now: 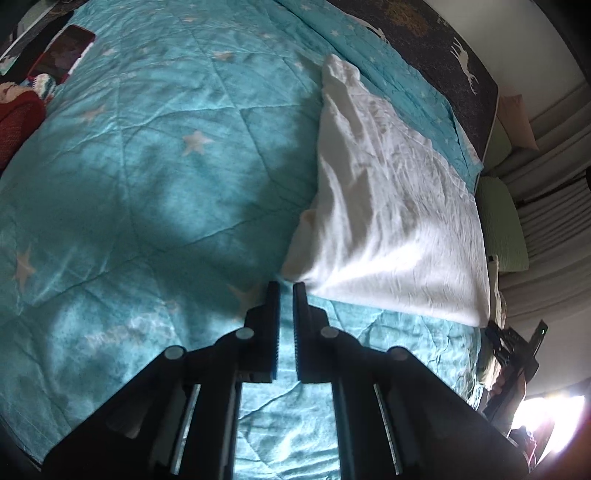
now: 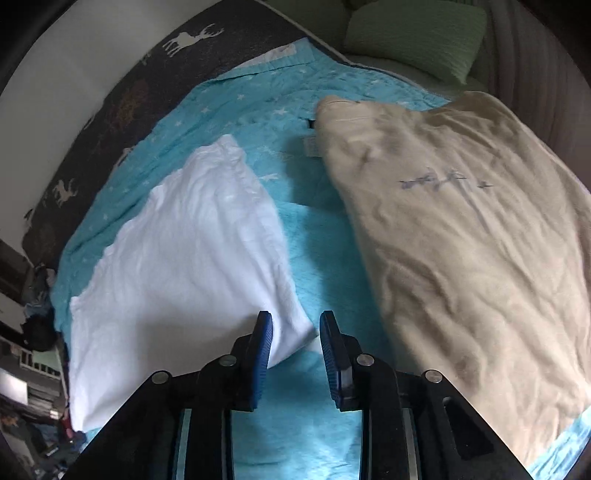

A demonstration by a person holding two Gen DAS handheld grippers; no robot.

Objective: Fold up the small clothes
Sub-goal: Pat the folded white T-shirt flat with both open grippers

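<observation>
1. A white cloth (image 1: 388, 206) lies flat on the turquoise star-patterned quilt (image 1: 147, 166) that covers the bed.
2. The cloth is folded into a long tapered shape. Its long axis runs from a wide near end up the quilt to a narrow far end, which points toward the dark blanket with white deer (image 1: 461, 55) along the quilt's far edge.
3. The left gripper (image 1: 286, 288) hangs over the quilt at the near left corner of the cloth. Its jaws are pressed almost together, with only a thin slit between them; the right fingertip touches the cloth's corner, and whether any fabric is pinched I cannot tell.
4. The right gripper (image 2: 295, 317) is at the near right corner of the cloth (image 2: 184, 251). Its jaws stand partly apart, and that corner pokes into the gap, against the left blue pad (image 2: 264, 343) and clear of the right one.
5. A beige garment with faint grey writing (image 2: 461, 229) lies on the quilt (image 2: 306, 243) just beside the cloth, a strip of bare quilt between them.
6. A green pillow (image 2: 417, 33) sits beyond the quilt's far edge.
</observation>
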